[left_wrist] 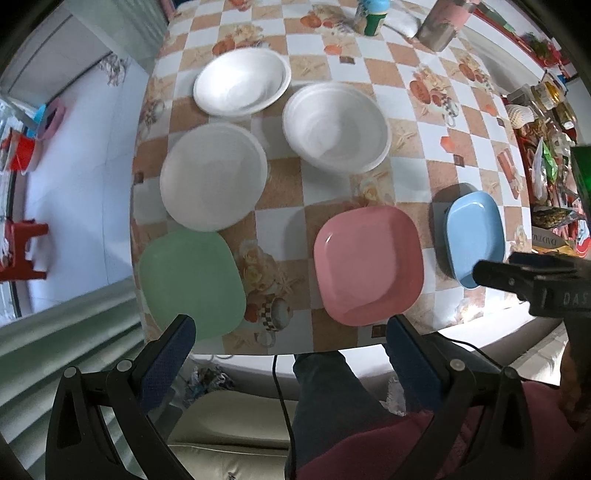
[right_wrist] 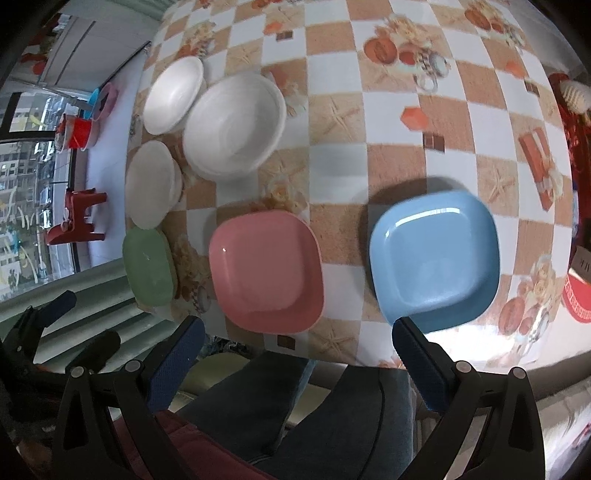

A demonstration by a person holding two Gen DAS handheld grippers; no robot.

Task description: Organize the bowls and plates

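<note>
On the checked tablecloth lie a green square plate, a pink square plate and a blue square plate along the near edge. Behind them stand three white bowls: one upside down, one at the back left, one in the middle. My left gripper is open and empty above the near table edge. My right gripper is open and empty, between the pink plate and the blue plate. It also shows in the left wrist view.
Bottles and a metal cup stand at the far table edge. Cluttered goods lie to the right. A red stool stands on the floor at left. My legs are under the near table edge.
</note>
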